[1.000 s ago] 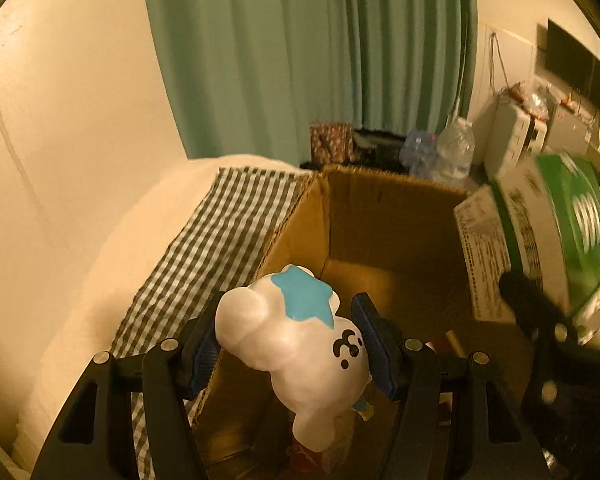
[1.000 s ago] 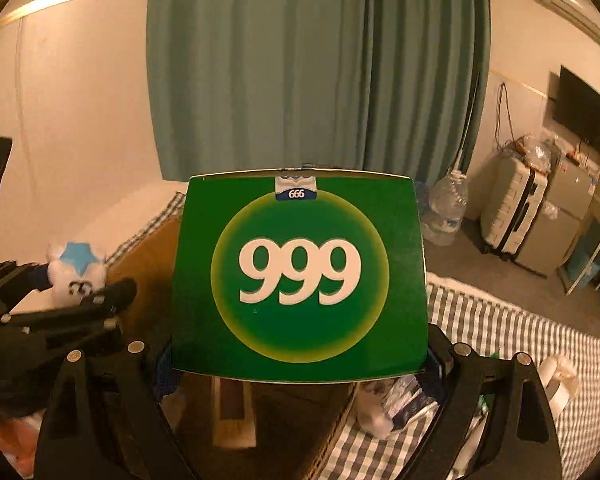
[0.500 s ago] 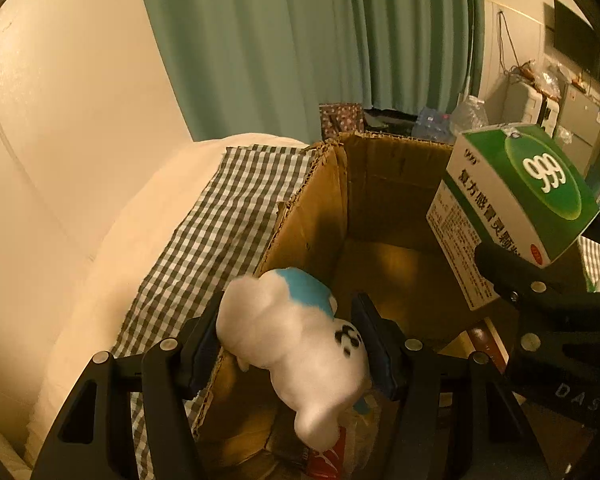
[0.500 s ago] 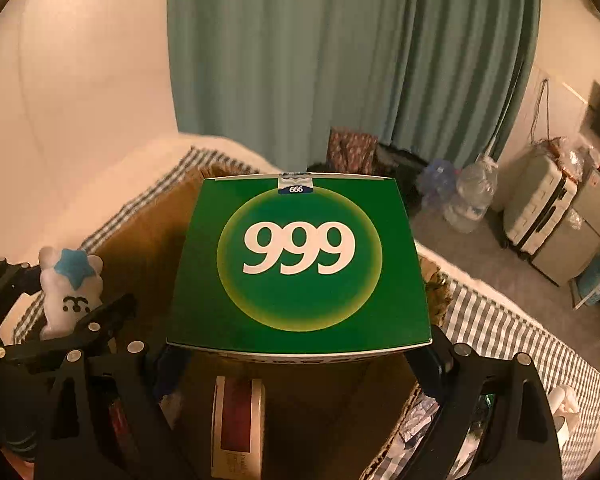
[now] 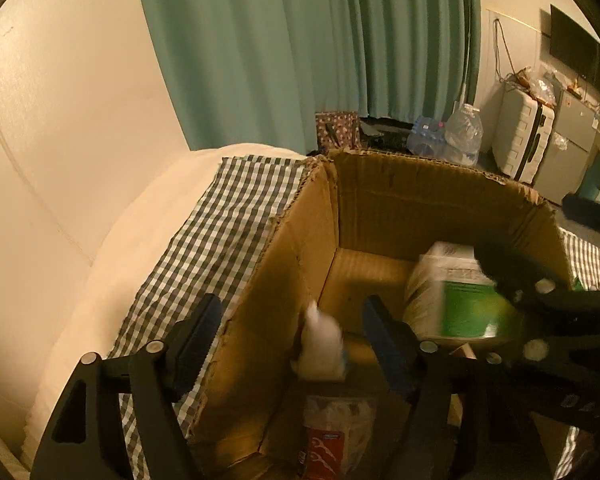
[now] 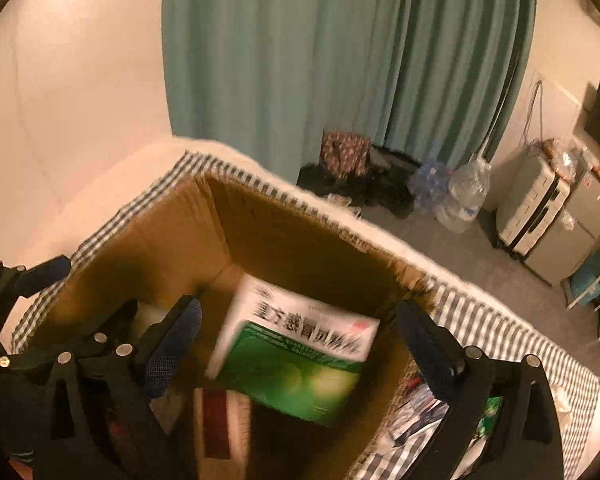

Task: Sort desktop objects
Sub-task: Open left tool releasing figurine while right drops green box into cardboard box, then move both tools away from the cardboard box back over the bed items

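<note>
Open brown cardboard box (image 5: 440, 204): green-and-white medicine carton (image 6: 296, 360) blurred inside, below right gripper (image 6: 296, 336), jaws just opened wide, nothing between; white plush figure (image 5: 322, 344) inside near left wall, under left gripper (image 5: 292, 320), jaws just parted

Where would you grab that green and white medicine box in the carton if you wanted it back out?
Probably from above, gripper across its two short side edges. The medicine box is blurred but seems to lie tilted inside the cardboard carton, broad green face up, and the carton's walls block any sideways approach. The right gripper hangs open just over it, both fingers clear of the box.
</note>
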